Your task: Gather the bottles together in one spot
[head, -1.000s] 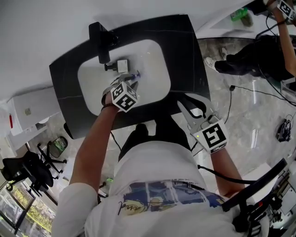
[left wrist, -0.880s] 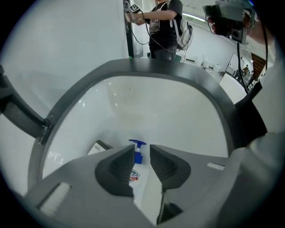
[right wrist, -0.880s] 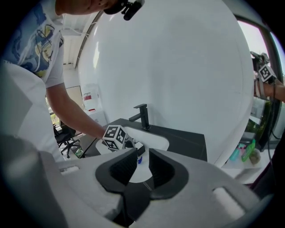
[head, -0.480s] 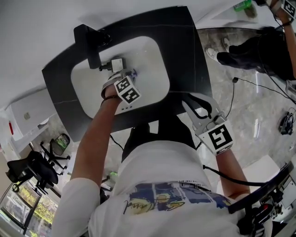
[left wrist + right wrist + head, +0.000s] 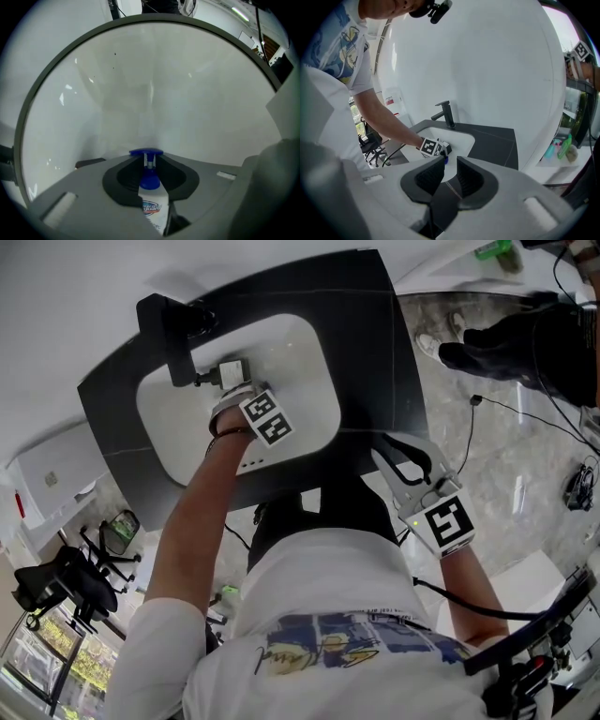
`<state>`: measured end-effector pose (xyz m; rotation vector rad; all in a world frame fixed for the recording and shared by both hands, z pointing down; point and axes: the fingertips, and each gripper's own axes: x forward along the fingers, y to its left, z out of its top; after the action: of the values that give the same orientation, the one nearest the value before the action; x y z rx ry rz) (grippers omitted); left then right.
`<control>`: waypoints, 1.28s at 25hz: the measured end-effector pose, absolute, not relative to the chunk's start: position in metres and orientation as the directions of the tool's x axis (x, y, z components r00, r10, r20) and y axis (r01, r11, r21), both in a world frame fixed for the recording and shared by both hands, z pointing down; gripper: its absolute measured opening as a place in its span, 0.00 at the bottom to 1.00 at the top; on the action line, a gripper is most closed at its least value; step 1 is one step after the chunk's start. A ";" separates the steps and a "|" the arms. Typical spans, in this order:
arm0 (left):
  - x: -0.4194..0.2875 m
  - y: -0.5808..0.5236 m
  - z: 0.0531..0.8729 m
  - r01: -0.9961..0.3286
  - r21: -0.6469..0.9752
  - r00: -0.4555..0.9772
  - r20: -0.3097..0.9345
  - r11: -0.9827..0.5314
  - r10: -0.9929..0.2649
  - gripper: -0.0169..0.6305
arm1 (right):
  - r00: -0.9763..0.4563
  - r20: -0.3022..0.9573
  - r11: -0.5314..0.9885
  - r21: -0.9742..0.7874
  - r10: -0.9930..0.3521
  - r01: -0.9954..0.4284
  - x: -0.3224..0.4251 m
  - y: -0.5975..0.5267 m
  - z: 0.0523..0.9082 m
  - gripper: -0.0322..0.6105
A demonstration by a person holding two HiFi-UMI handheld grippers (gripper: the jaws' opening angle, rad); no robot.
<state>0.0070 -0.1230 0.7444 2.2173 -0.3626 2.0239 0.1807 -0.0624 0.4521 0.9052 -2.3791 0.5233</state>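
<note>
A white bottle (image 5: 153, 206) with a blue pump top (image 5: 146, 153) stands between the jaws of my left gripper (image 5: 151, 161). Those jaws have just been closing, and their pads now press on the bottle's sides. In the head view my left gripper (image 5: 246, 401) points straight down into the white sink (image 5: 309, 362), and its marker cube hides the bottle. My right gripper (image 5: 405, 442) hangs off the counter's front right corner, open with nothing in it. In the right gripper view its jaws (image 5: 450, 164) stand a little apart and point toward the sink (image 5: 459, 138).
A black faucet (image 5: 169, 334) stands at the sink's far left on the black counter (image 5: 375, 334). A green bottle (image 5: 564, 146) and a teal one (image 5: 551, 149) stand on a white ledge at the right. Another person's dark sleeve (image 5: 525, 343) shows at the upper right.
My left hand has sunk deeper into the basin and its gripper has rolled a little. The right gripper has dropped slightly near the counter's corner.
</note>
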 end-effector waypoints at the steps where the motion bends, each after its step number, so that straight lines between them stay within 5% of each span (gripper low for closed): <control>1: 0.008 -0.123 0.745 -0.248 -0.074 0.073 0.993 -0.966 -0.095 0.15 | -0.630 0.606 0.699 -0.163 -0.486 -0.696 0.181 -0.062 0.453 0.17; 18: 0.008 -0.126 0.684 -0.375 -0.133 0.253 0.937 -0.917 -0.240 0.14 | -0.655 0.588 0.744 -0.130 -0.475 -0.655 0.150 -0.066 0.437 0.17; 32: -0.026 -0.129 0.588 -0.723 -0.008 0.463 0.737 -0.691 -0.493 0.14 | -0.693 0.557 0.804 -0.073 -0.459 -0.590 0.095 -0.048 0.410 0.17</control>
<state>-0.0262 -0.1291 0.5876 2.4099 -1.0351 1.0643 0.0951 -0.0479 0.4096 0.7767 -2.4613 0.3345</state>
